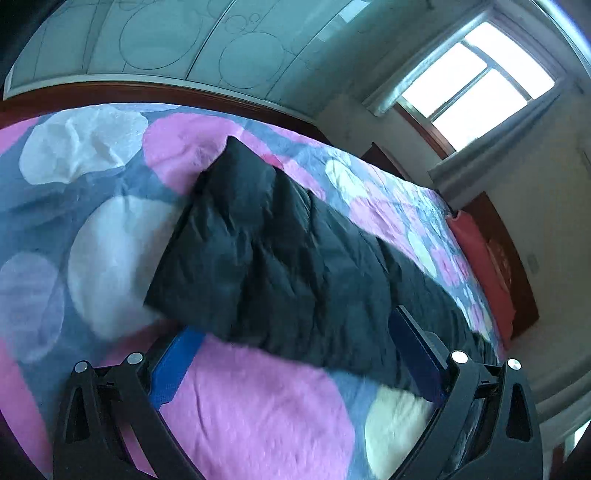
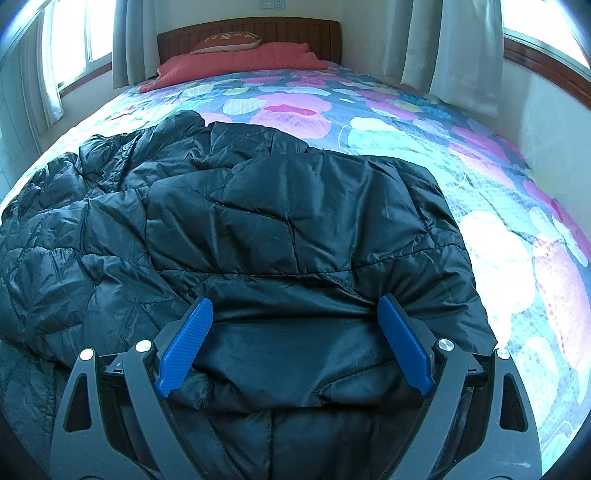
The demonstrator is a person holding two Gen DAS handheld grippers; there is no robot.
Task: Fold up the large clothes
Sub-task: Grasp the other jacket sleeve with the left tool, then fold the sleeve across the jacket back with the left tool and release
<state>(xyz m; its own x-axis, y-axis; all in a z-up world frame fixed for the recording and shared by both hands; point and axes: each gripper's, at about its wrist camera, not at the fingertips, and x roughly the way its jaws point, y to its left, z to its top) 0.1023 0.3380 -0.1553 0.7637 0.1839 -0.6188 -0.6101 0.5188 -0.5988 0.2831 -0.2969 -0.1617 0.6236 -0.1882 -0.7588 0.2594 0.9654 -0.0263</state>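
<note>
Sprawling black quilted jacket (image 2: 288, 221), creased, partly folded.

A bed (image 2: 424, 122) with a spotted cover carries a black jacket (image 2: 258, 229) and red pillows (image 2: 236, 61).

Black quilted jacket (image 2: 258, 221) on bedspread (image 2: 480, 177) with pink, white, grey-blue circles

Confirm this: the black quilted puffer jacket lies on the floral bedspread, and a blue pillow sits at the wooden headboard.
Not quite: the pillow at the wooden headboard is red, not blue, as the right wrist view shows. The black quilted puffer jacket does lie on the floral bedspread.
</note>
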